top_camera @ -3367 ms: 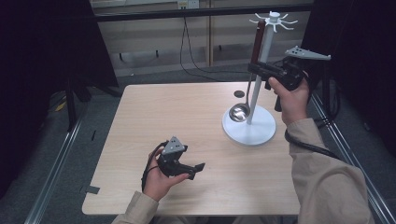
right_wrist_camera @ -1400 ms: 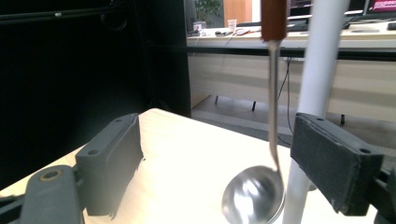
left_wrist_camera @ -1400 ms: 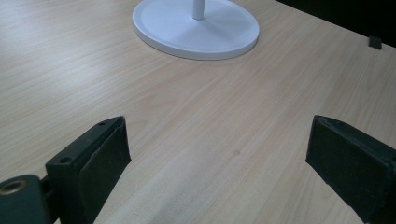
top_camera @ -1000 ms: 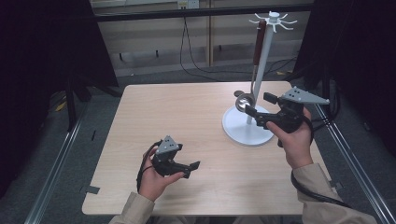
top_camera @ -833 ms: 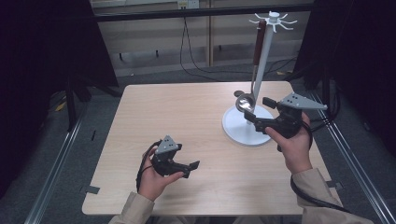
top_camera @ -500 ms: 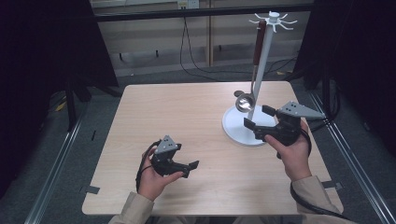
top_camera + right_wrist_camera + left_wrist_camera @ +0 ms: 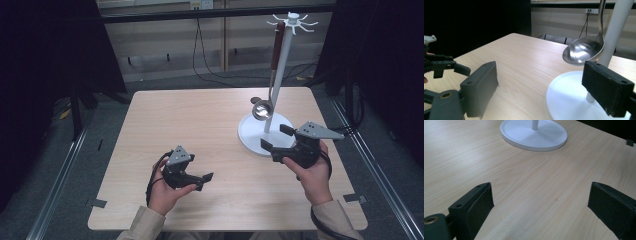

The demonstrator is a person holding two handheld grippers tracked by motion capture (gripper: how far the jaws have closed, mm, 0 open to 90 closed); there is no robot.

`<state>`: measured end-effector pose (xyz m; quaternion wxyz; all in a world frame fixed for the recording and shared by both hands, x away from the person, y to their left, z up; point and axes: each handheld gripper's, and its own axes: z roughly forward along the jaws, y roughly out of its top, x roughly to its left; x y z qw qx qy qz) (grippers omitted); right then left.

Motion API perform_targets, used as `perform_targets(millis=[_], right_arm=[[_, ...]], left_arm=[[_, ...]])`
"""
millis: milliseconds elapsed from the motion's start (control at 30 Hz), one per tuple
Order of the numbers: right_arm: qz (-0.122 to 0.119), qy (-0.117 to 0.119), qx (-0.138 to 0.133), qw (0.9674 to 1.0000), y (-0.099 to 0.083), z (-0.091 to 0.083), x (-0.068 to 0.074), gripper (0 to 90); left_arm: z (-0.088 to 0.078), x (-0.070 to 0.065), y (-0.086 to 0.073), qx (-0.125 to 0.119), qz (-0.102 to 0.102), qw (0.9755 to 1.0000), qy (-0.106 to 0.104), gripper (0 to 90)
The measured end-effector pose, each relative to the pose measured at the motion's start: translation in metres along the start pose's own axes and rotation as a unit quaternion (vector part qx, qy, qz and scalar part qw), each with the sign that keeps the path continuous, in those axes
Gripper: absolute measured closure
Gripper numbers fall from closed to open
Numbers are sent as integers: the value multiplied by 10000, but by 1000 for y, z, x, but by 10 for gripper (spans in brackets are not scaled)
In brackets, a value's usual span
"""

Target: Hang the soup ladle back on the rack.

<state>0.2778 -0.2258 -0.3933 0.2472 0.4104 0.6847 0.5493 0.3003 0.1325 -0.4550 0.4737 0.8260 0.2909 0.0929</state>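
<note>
The right gripper (image 7: 274,139) is released, its jaws standing wide with nothing between them, low over the near edge of the white stand's base (image 7: 250,135). From the right gripper view, one pad (image 7: 607,90) sits in front of the base and the ladle's steel bowl (image 7: 584,50) hangs just above and beyond it, beside the stand's white post (image 7: 615,27). The ladle (image 7: 270,75) hangs by its dark red handle from a hook at the top of the stand, bowl down near the base. The job looks done: the ladle is hung, and this hand is drawing clear. To do that well, keep the jaws wide and back away from the stand along the table (image 7: 190,115) without brushing the bowl, which would swing easily. The left gripper (image 7: 206,179), also released and empty, rests on the table well to the left of the stand.
</note>
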Motion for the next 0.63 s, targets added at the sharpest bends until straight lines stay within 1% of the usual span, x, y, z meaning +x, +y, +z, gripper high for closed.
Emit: perform_targets(millis=[33, 67, 133, 233, 333, 400, 433, 467, 533, 600, 633], right_arm=[[-33, 0, 24, 10000, -3, 0, 1, 125], [-12, 1, 78, 10000, -8, 0, 2, 126], [-24, 4, 86, 10000, -11, 0, 2, 126], [-26, 6, 136, 9999, -20, 0, 4, 126], [-26, -6, 171, 9998, -28, 0, 5, 126], [31, 2, 160, 9999, -34, 0, 5, 126], [29, 1, 151, 9999, -37, -1, 5, 126], [102, -13, 172, 9998, -43, -1, 5, 126], [99, -17, 168, 9998, -45, -1, 5, 127], [188, -45, 177, 9997, -51, -1, 5, 127], [192, -46, 177, 9996, -53, -1, 4, 127]], left_arm=[[0, 0, 0, 0, 10, 10000, -5, 59], [0, 0, 0, 0, 7, 10000, -13, 59], [1, 0, -1, -4, -4, 10000, -44, 59], [2, -1, -1, 20, 10, 10000, -59, 59], [2, -1, -1, 49, 24, 10000, -26, 59], [3, -1, -2, 52, 29, 10000, -26, 59], [3, -1, -2, 64, 22, 10000, 16, 59], [3, -1, -2, 82, 40, 10000, 26, 59], [4, 0, -3, 97, 26, 9999, -12, 59], [4, 0, -3, 110, 44, 9999, 3, 59], [4, 1, -3, 114, 53, 9999, 10, 59]])
